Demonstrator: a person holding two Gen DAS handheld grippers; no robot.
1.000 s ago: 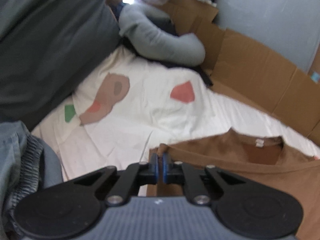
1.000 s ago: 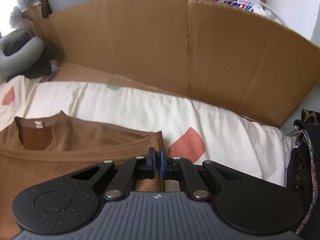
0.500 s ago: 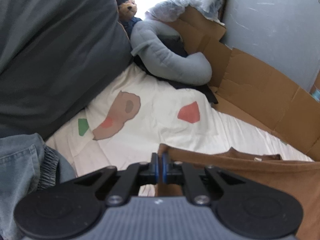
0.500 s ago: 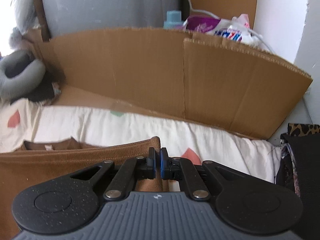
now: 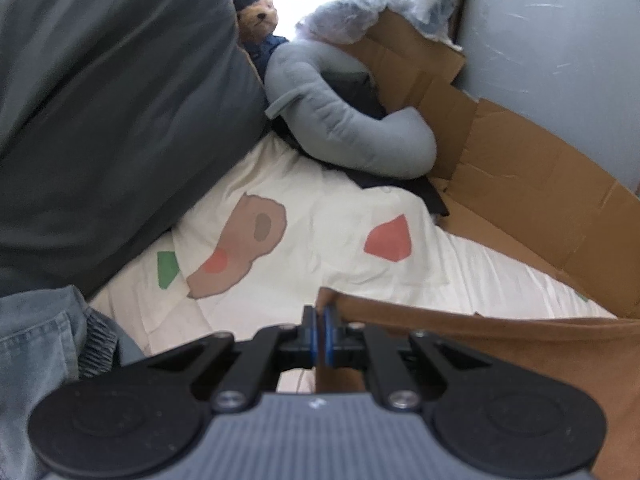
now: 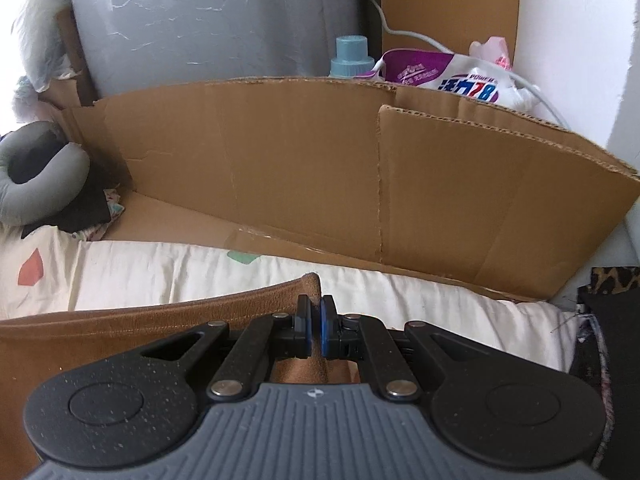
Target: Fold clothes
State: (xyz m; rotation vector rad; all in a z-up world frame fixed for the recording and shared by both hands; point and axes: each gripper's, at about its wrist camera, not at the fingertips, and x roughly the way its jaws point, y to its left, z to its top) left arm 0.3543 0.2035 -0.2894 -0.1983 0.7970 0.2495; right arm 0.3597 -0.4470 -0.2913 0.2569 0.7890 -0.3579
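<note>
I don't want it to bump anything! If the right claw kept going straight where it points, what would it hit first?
Probably the white quilt just beyond the brown shirt it pinches. The right claw points downward, so the cardboard wall likely comes after; depth is unclear.

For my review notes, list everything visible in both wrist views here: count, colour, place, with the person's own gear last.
shirt: one, brown, edge lifted over the bedsheet, pinched at two corners
bedsheet: one, cream with coloured patches, underneath
cardboard: brown, standing along the far side
neck pillow: one, grey, far corner
teddy bear: one, brown, behind the pillow
blanket: one, dark grey, left
jeans: blue denim, near left
bottle: one, light blue cap, behind the cardboard
bag: one, purple and white, beside the bottle
left gripper: black, fingers shut on the shirt
right gripper: black, shut on the shirt
</note>
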